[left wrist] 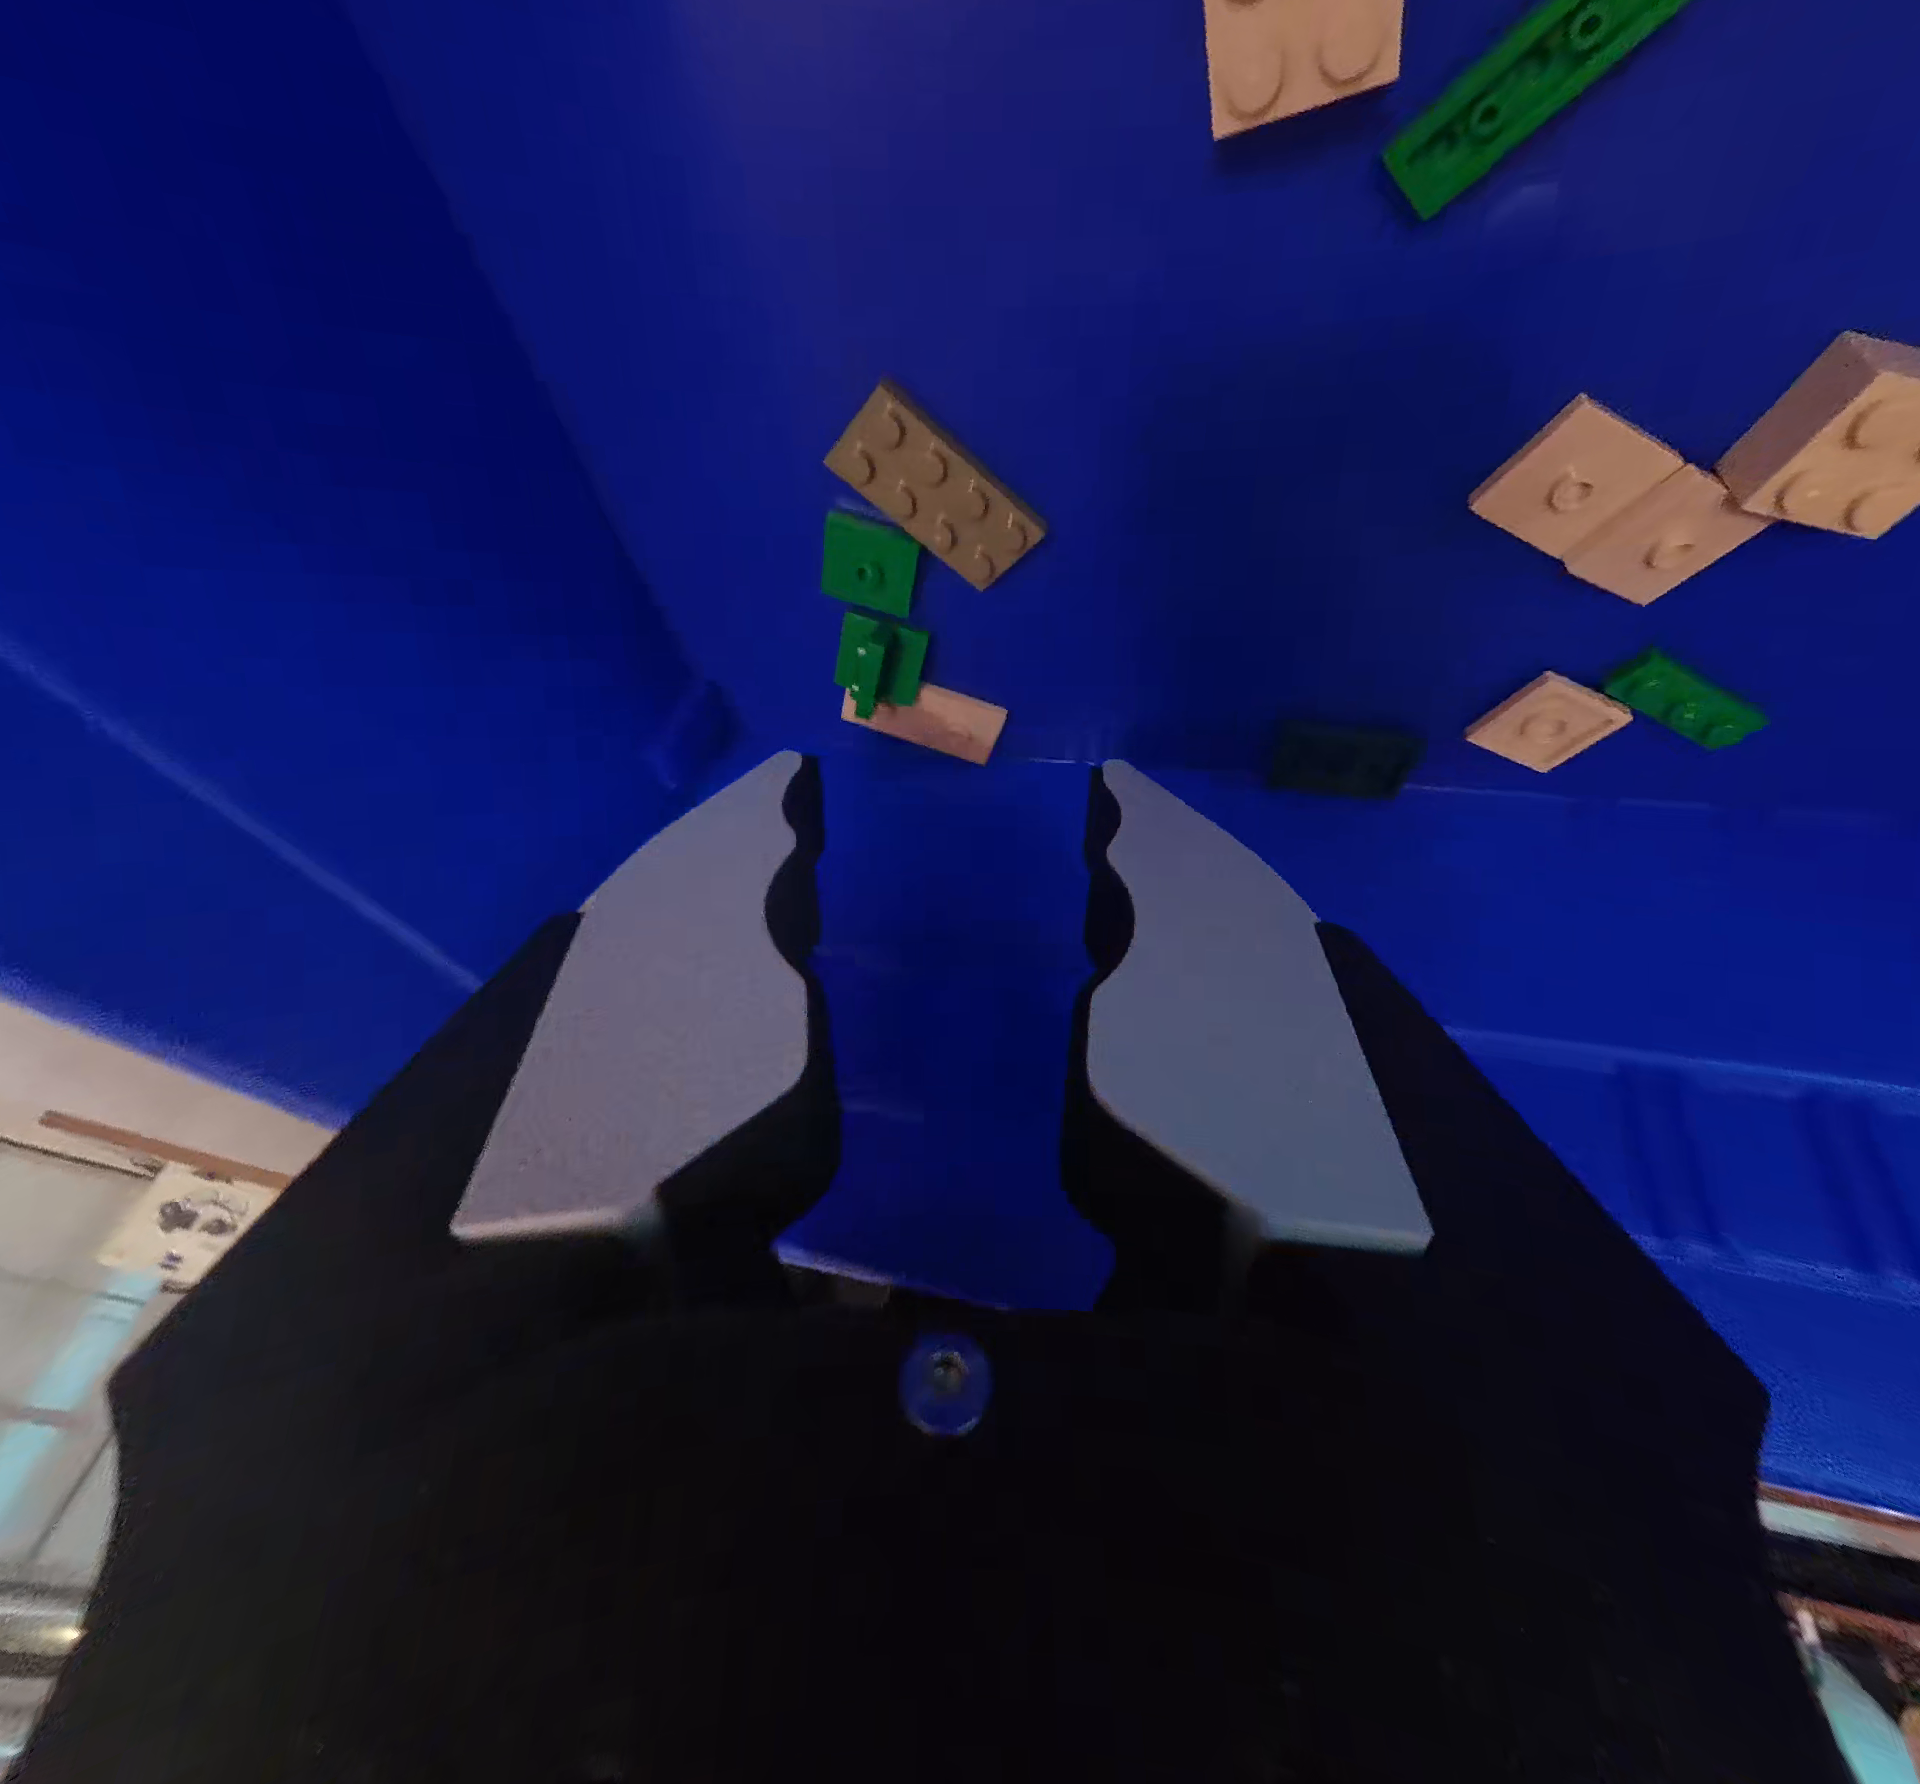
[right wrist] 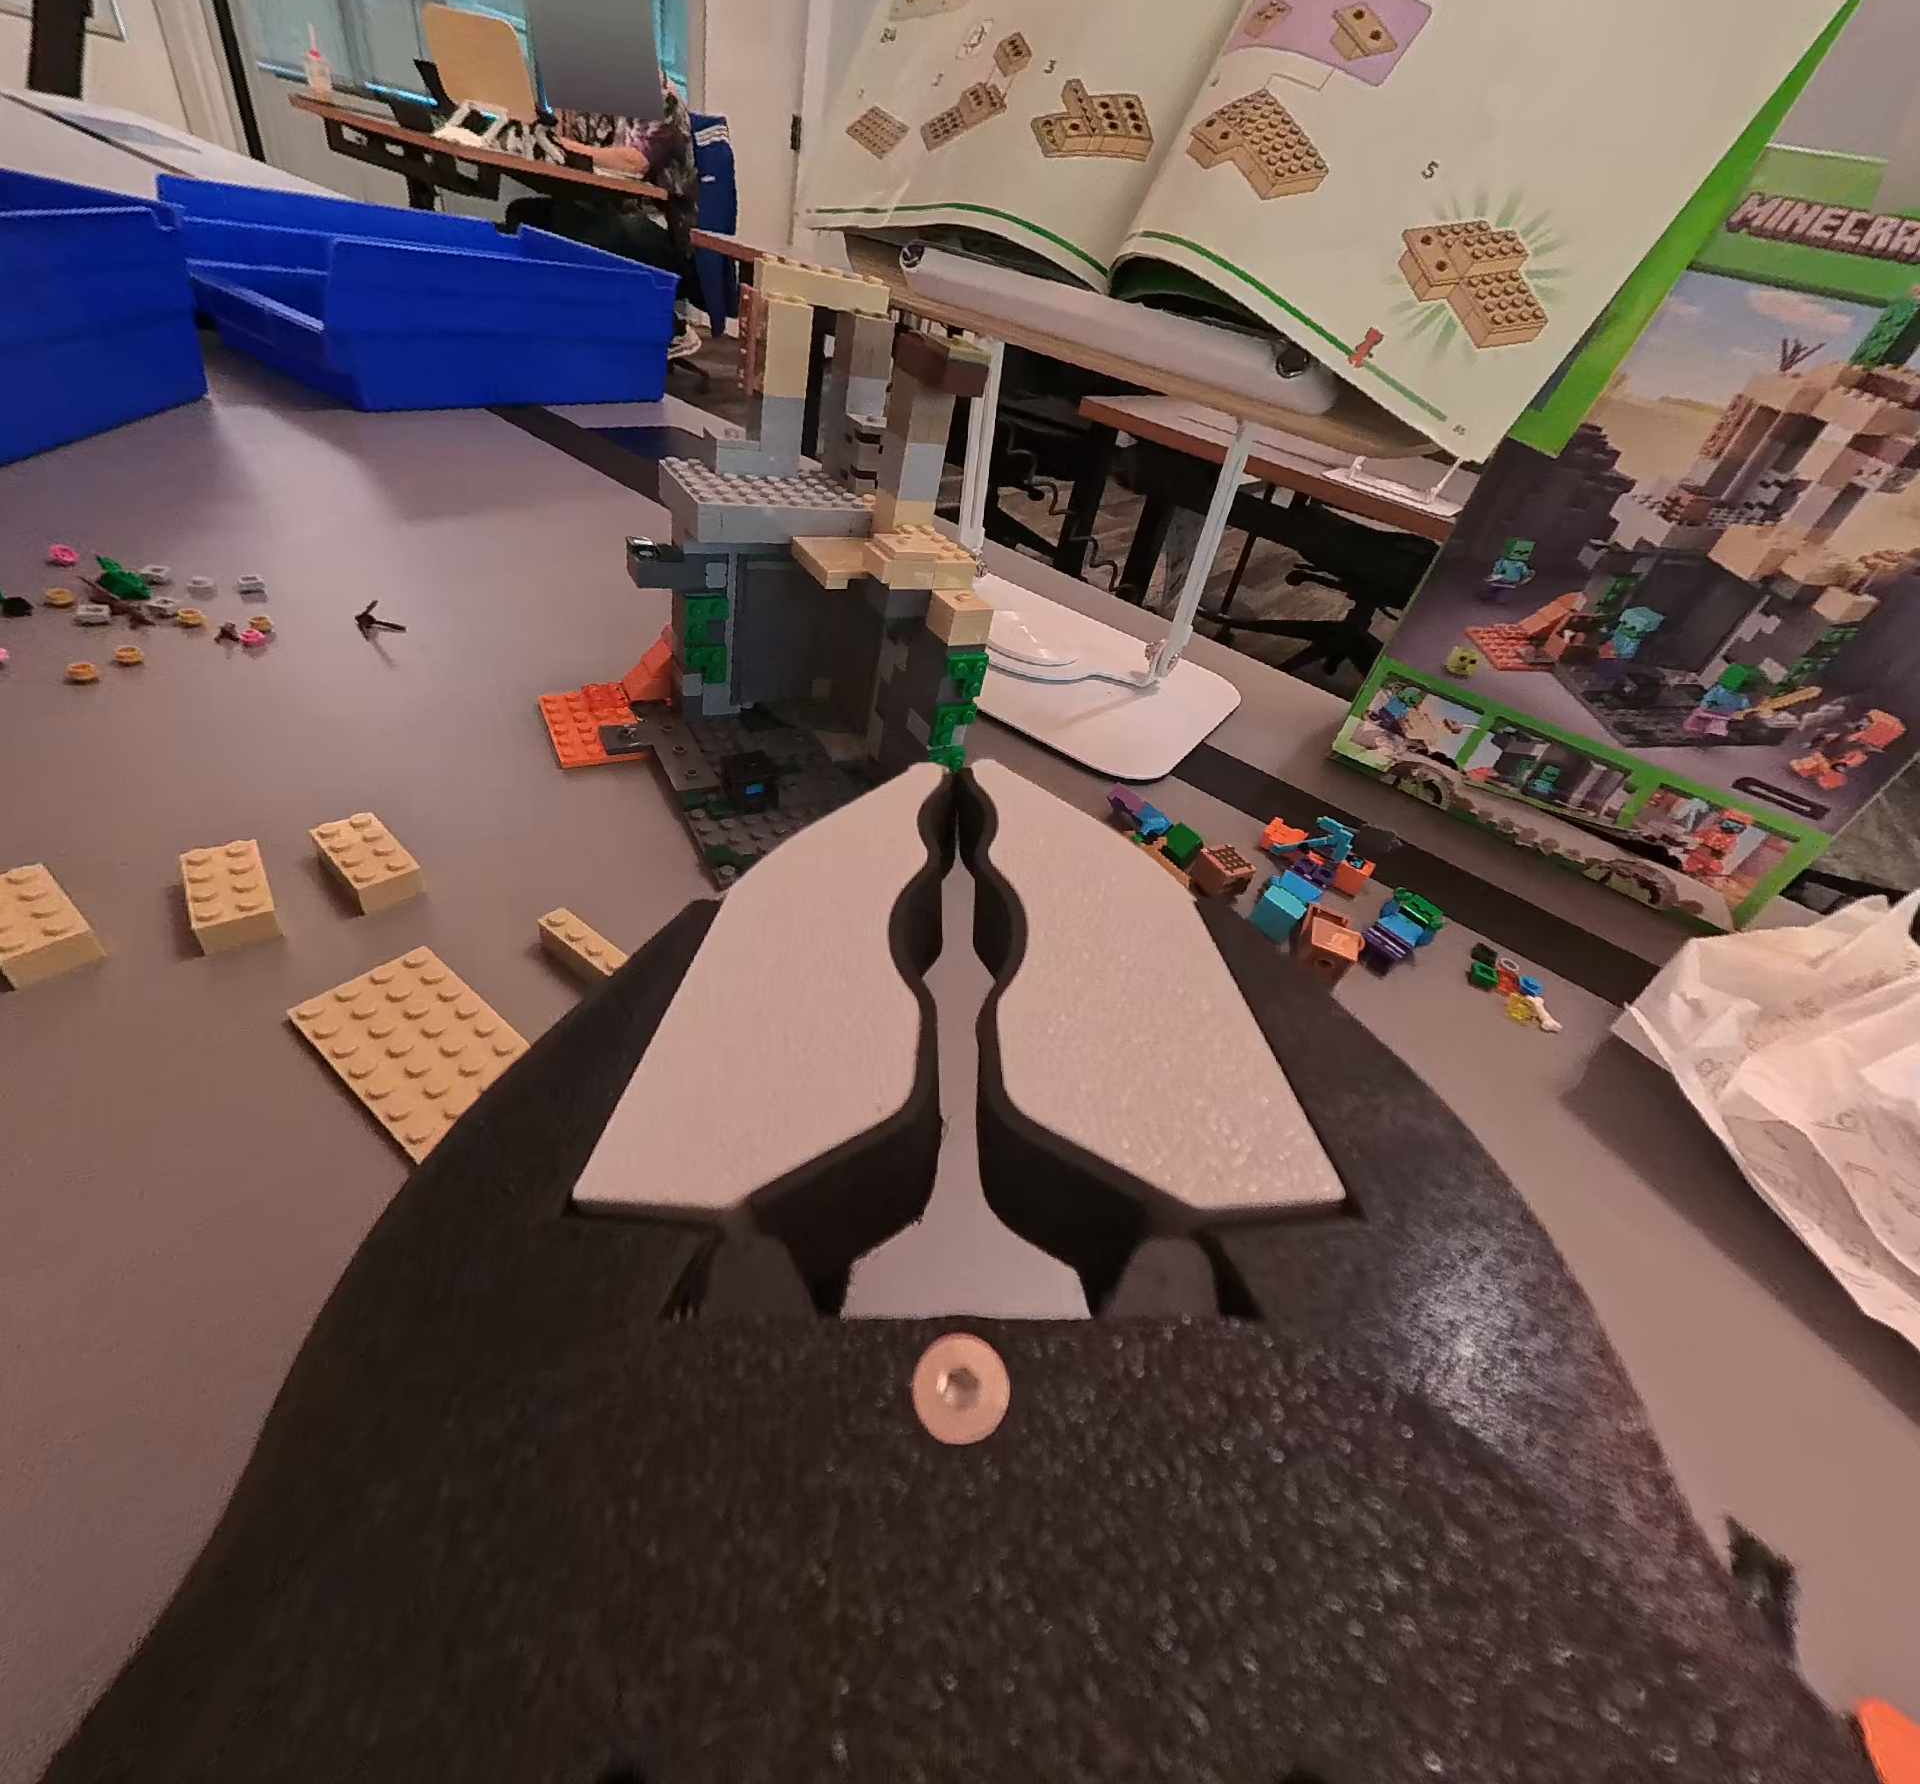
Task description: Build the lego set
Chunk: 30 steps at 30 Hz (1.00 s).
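Left wrist view shows the left gripper (left wrist: 951,778), fingers apart and empty, inside a blue bin (left wrist: 416,384) with a thin brown plate (left wrist: 933,485) at twelve o'clock: light, rigid, slick, best pinched across its long edges, while the right gripper (right wrist: 956,778) rests pressed together before the half-built model (right wrist: 810,591).

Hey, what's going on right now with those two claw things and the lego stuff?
Left gripper open, empty, inside blue bin above loose plates, nearest a brown plate. Right gripper shut, empty, before half-built model. Nothing blocking.
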Available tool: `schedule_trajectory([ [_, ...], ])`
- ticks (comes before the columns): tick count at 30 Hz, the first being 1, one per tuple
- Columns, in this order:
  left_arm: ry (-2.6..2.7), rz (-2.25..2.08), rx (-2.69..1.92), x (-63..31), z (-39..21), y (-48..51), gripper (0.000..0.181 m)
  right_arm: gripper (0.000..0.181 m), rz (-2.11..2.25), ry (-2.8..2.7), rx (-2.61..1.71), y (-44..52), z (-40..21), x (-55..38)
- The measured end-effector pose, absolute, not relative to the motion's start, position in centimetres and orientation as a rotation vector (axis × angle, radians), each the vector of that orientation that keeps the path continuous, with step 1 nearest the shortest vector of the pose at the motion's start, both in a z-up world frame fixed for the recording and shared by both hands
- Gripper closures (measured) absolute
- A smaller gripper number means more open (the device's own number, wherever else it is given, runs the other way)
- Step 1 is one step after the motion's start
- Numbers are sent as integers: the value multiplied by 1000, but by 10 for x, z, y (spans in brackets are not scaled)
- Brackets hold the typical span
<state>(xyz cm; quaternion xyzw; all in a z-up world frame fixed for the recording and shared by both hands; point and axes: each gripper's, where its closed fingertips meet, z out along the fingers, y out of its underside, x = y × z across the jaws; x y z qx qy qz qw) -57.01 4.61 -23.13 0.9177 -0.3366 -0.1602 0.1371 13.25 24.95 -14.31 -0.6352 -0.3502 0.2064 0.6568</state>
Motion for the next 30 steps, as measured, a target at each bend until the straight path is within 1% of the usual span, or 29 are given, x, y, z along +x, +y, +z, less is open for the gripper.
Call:
schedule_trajectory([
  [8, -992, -327, 2546, -576, -249, 41, 128, 181, 480, -784, -1481, 256, -151, 134],
  [13, -962, -321, 2464, -586, -253, 37, 124, 181, 475, -799, -1497, 257, -156, 133],
  [15, -969, -341, 2429, -591, -253, 36, 129, 181, 475, -803, -1502, 257, -157, 132],
  [17, -1003, -380, 2390, -597, -252, 37, 139, 181, 479, -811, -1508, 257, -159, 131],
  [22, -1025, -414, 2392, -601, -252, 40, 149, 181, 478, -824, -1508, 256, -160, 130],
  [26, -1039, -421, 2443, -597, -246, 40, 149, 181, 488, -829, -1509, 256, -160, 129],
  [30, -1064, -439, 2515, -583, -226, 46, 150, 181, 501, -838, -1506, 255, -161, 128],
])
